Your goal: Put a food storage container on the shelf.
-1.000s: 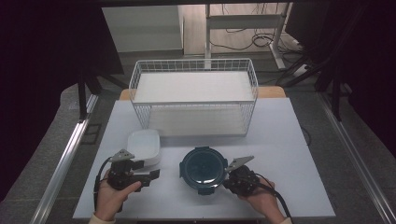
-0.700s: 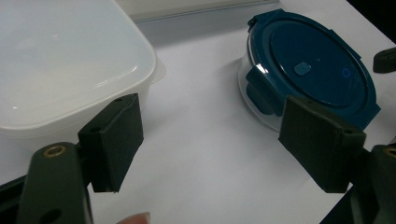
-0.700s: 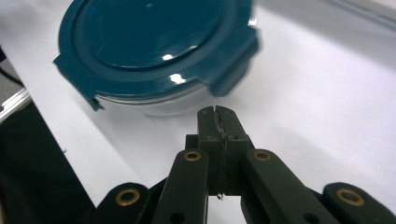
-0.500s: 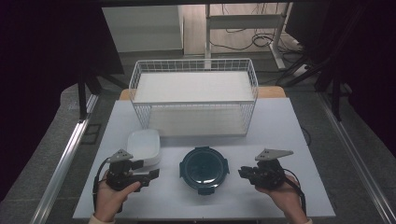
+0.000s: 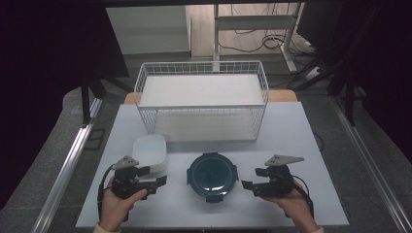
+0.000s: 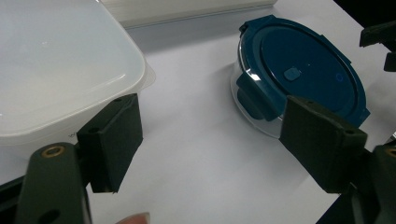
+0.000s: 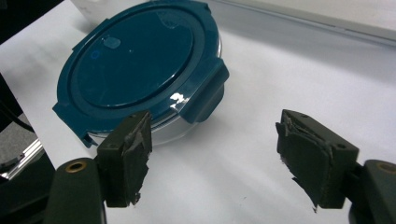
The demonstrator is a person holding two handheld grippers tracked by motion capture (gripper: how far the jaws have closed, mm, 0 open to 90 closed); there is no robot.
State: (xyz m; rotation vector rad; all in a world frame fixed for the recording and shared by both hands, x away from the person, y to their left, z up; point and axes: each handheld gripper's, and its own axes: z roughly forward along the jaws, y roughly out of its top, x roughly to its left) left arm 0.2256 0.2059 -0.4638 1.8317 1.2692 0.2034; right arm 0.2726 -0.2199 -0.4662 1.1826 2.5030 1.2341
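A round glass container with a dark teal clip lid stands at the table's front middle. Left of it lies a white square container. My left gripper is open beside the white container's near corner, pointing toward the teal lid, with only bare table between its jaws. My right gripper sits a little to the right of the round container, apart from it. Its jaws have just been opening and stand open with nothing between them.
A white wire basket takes up the back half of the white table. The table's edges run close to both hands at the front. Dark floor, rails and cables surround the table.
My right gripper has drawn back to the right from the round container's right clip and its jaws have opened. The left gripper and both containers have stayed put.
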